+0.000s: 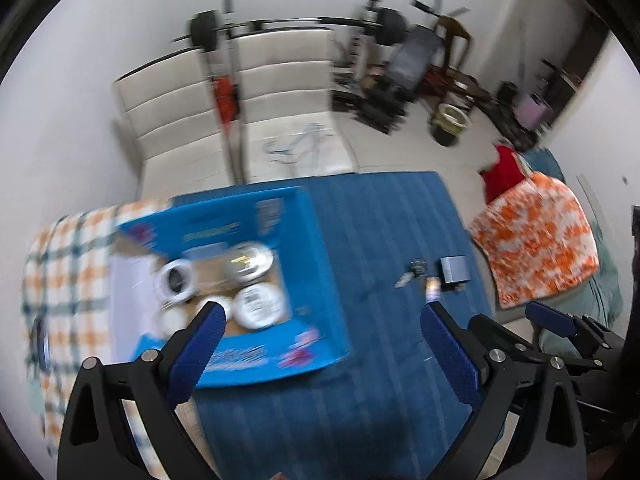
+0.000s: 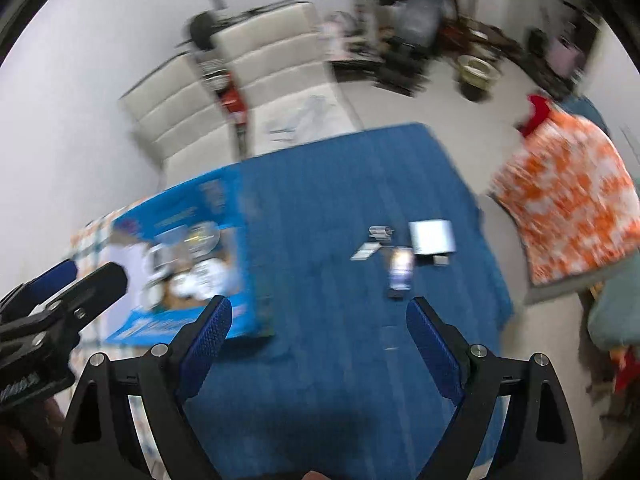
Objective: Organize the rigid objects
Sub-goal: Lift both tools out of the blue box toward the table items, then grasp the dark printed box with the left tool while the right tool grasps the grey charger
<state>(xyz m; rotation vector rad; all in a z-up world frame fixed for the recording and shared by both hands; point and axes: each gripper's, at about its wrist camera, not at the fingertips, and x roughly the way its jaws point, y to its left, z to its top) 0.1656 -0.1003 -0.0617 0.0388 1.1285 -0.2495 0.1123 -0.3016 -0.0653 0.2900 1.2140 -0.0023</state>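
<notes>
An open blue cardboard box (image 1: 320,264) sits on the left of a blue cloth (image 1: 384,360); it holds several round white and silver tins (image 1: 258,306). The box also shows in the right wrist view (image 2: 248,256). Small items lie on the cloth's right side: a grey box (image 1: 454,268) (image 2: 432,236), a small bottle or can (image 1: 432,290) (image 2: 400,270), and flat bits (image 2: 378,232). My left gripper (image 1: 322,322) is open and empty above the cloth by the box. My right gripper (image 2: 318,316) is open and empty, just short of the small items.
A checked orange cloth (image 1: 68,280) lies left of the box. An orange-and-white patterned cloth (image 1: 536,240) lies at the right. A white sofa (image 1: 280,92) and gym gear (image 1: 384,28) stand behind. Both views are motion-blurred.
</notes>
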